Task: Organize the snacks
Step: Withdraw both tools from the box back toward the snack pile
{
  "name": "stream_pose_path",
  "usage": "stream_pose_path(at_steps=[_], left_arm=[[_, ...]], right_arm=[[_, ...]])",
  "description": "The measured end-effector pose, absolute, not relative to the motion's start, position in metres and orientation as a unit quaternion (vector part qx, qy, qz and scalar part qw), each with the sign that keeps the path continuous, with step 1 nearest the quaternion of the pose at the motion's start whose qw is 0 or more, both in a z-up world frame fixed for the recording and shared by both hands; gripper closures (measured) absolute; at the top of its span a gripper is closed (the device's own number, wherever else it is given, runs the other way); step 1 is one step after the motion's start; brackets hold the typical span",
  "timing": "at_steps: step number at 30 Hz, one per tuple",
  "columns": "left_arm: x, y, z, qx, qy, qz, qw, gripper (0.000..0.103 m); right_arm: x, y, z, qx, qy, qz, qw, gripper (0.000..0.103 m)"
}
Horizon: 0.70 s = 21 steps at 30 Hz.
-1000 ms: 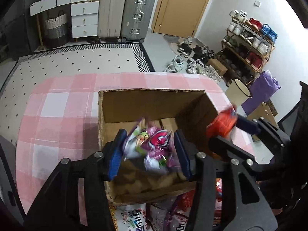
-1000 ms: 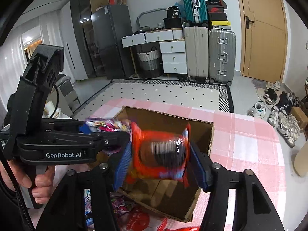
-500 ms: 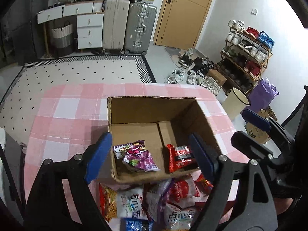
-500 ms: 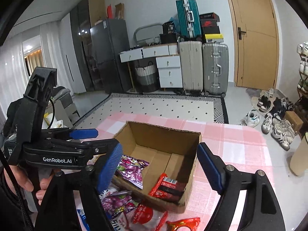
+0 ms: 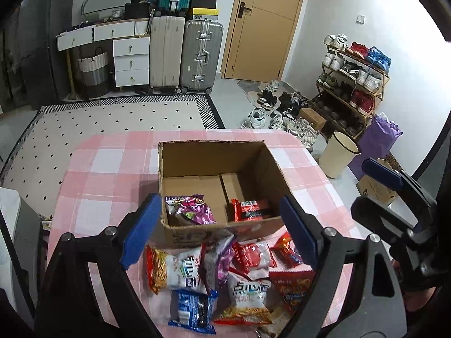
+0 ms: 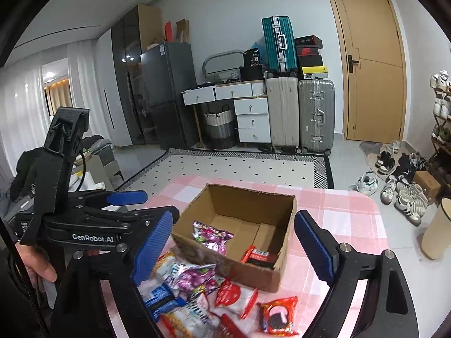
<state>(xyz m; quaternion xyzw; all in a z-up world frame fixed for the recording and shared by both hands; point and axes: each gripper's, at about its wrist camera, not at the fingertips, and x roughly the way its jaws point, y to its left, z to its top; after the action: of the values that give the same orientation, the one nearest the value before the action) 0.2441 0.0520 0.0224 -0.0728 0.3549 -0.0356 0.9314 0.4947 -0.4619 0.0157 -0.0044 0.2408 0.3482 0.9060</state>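
- While two packets lie in the box (image 5: 214, 166), the purple one (image 5: 189, 209) left and the red one (image 5: 249, 209) right, both drops are judged done.
- Left gripper (image 5: 218, 238) and right gripper (image 6: 238, 246) have just been opening; fingers spread, nothing held.
- Next, the pile (image 5: 225, 278) before the box must be reached and single packets pinched.

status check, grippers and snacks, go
Left gripper and right gripper just opened, empty. Purple packet and red packet in box. Snack pile waiting, nothing blocking.
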Motion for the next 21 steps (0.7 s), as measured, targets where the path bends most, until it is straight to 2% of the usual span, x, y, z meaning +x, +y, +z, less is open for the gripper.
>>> stream_pose_path(at_steps=[10, 14, 21], left_arm=[[0.194, 0.044, 0.04, -0.044, 0.332, -0.034, 0.942, 0.014], [0.176, 0.043, 0.045, -0.043, 0.318, -0.028, 0.947, 0.002], [0.155, 0.045, 0.048, -0.046, 0.309, -0.032, 0.949, 0.001]], right_arm=[[0.441, -0.476, 0.031, -0.002, 0.226, 0.349, 0.91, 0.01], [0.428, -0.482, 0.034, 0.001, 0.225, 0.345, 0.911, 0.009], [0.405, -0.493, 0.034, 0.009, 0.224, 0.339, 0.914, 0.006]])
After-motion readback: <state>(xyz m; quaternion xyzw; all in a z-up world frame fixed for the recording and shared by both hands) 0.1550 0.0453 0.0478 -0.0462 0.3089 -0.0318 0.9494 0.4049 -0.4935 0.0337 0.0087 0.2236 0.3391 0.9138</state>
